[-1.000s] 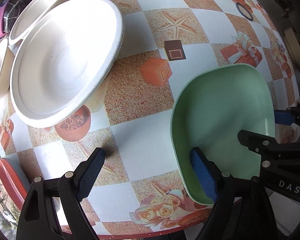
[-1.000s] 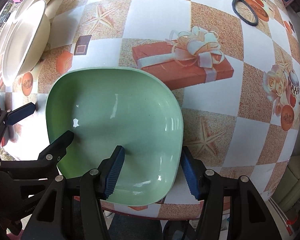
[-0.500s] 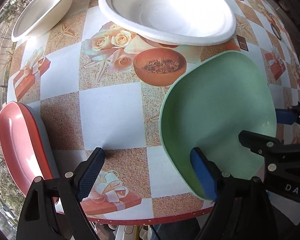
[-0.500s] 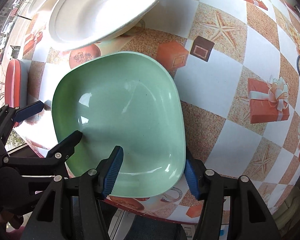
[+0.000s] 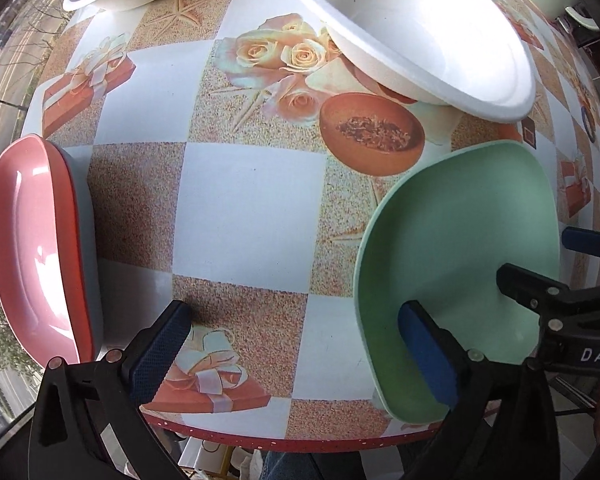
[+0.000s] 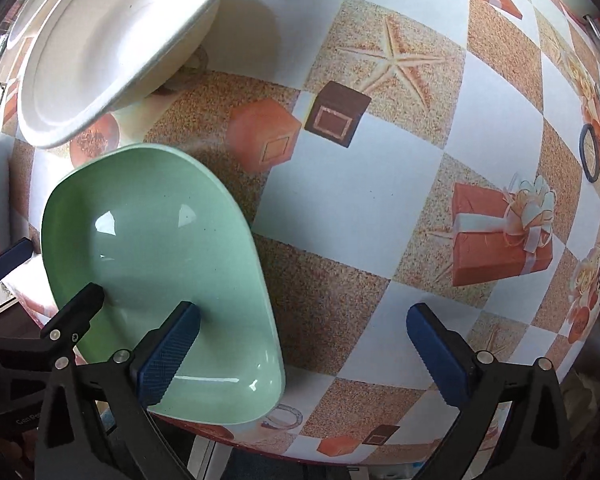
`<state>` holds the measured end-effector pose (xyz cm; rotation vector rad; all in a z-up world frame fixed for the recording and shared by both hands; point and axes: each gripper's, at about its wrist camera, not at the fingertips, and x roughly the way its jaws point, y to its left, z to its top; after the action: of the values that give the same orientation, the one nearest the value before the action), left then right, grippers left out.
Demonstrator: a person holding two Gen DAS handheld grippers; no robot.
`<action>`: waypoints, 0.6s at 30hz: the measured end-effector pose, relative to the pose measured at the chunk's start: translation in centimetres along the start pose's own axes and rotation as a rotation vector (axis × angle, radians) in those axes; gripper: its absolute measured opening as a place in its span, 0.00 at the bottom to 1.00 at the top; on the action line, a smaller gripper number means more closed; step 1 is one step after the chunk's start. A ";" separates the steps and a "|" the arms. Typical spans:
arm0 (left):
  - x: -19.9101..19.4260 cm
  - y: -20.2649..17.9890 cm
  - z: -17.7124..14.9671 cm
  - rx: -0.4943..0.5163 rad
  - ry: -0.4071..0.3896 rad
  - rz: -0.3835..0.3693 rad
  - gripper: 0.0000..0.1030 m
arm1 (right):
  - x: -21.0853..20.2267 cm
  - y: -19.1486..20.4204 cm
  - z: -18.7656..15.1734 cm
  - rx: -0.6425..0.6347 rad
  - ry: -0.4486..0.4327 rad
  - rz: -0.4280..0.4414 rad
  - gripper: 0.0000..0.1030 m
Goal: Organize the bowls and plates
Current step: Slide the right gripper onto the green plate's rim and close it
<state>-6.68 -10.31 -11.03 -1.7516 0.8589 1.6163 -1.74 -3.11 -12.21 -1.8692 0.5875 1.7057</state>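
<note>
Both my grippers are opening wide: the left gripper (image 5: 296, 348) and right gripper (image 6: 300, 348) each straddle an edge of the green bowl (image 6: 160, 264), gripping nothing. It sits at the table (image 5: 252, 216) edge, near the white bowl (image 5: 412, 28).

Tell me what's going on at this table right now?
A person with a gripper in each hand is sorting dishes. The green bowl sits near the table's front edge. Both grippers are opening: the right gripper straddles the bowl's rim with wide fingers, the left gripper likewise, neither pressing it. White bowls and a pink plate wait nearby.
</note>
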 end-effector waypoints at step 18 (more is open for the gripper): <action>-1.8 -1.9 1.5 -0.109 0.078 -0.006 0.99 | -1.1 -1.6 0.3 0.008 0.058 -0.008 0.98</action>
<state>-6.15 -7.84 -9.32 -1.9014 0.8141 1.6272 -1.06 -1.73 -10.94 -1.9183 0.6076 1.6470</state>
